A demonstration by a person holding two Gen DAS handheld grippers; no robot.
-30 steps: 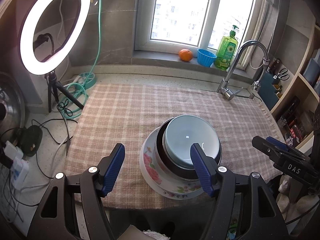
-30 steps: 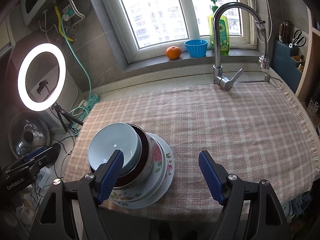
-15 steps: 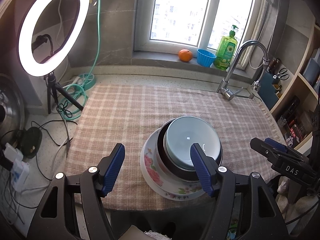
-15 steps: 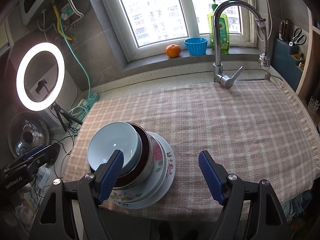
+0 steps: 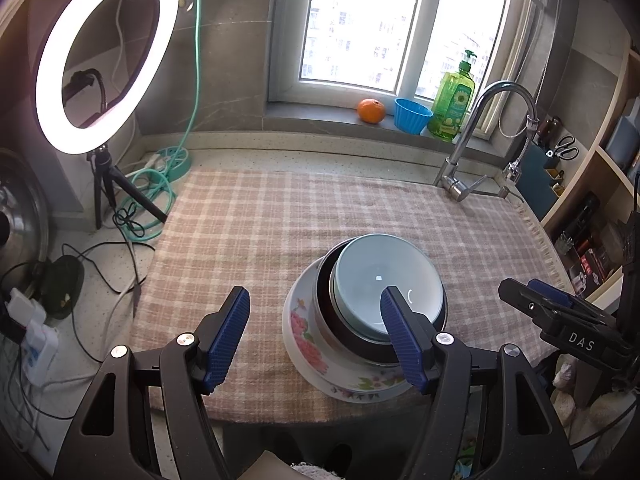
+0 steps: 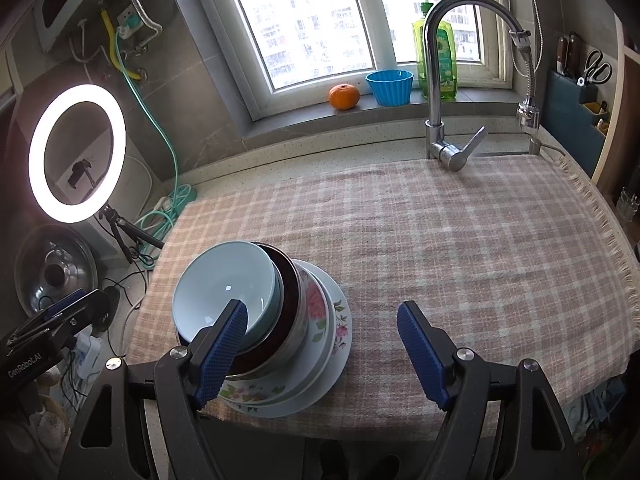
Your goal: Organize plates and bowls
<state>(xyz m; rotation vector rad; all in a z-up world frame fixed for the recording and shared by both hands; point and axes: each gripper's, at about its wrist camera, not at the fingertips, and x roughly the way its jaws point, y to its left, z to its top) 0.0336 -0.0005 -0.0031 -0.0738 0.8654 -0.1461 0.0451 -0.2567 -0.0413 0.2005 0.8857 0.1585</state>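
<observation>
Bowls (image 5: 388, 284) nesting on plates (image 5: 304, 332), one stack near cloth (image 5: 260, 220) front edge; you're holding left gripper (image 5: 314, 334) and right gripper (image 6: 322, 350) both spread, gripping nothing; stack fitting tidied or awaiting sorting, so you're keeping clear

Daylight is pouring in through the far window (image 5: 384, 36), blowing out the panes to near white. A ring light (image 5: 106, 54) at far left is glaring hard, bleeding a soft halo. A small highlight is glinting inside the pale bowl (image 5: 386, 284). Fisheye is bending edges; corners are vignetting dark. Focus is holding sharp throughout
</observation>
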